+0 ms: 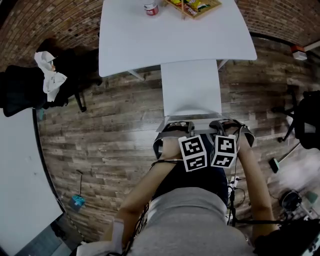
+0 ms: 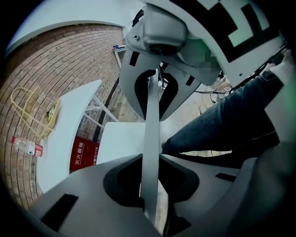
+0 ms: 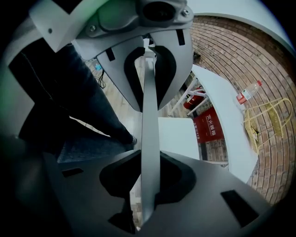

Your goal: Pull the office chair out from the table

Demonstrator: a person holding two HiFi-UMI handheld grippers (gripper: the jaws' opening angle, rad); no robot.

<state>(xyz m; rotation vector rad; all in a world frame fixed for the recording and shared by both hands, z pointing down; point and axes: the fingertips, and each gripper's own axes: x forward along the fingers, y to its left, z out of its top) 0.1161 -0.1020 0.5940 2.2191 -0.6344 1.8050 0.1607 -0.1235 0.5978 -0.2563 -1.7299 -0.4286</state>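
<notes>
Overall: a person's two arms reach down, and the left claw [image 1: 176,128] and the right claw [image 1: 224,127] both sit on the near top edge of a white office chair [image 1: 191,87], over a wooden plank floor [image 1: 115,130].
Left claw: narrow, holding the office chair. In its own view the chair's thin pale panel runs straight up between its two jaws, and both are pressed against it.
Right claw: narrow too, clamped on the same edge just beside the left claw. In its own view the panel fills the gap between its jaws.
Marker cubes [image 1: 193,152]: one on each claw, side by side and nearly touching, on the person's side of the jaws.
Office chair: directly under both claws and stretching away from them toward the table [image 1: 150,45]. Its far end meets the table's near edge; whether it goes underneath I cannot tell.
Table: white, beyond both claws, past the chair.
On the table: a bottle with a red label [image 1: 150,8] beyond the left claw, and a yellow basket [image 1: 192,6] of packets beyond the space between the claws. Both are toward the far side.
Person's leg [image 2: 222,120]: in dark jeans, to the right of the panel in the left claw's view.
Black chair [image 1: 30,87]: well off to the left of the left claw, with a white cloth [image 1: 50,75] draped on it.
Brick wall [image 1: 60,20]: beyond the table. A red sign [image 2: 83,155] shows low against it, past the left claw's jaws.
</notes>
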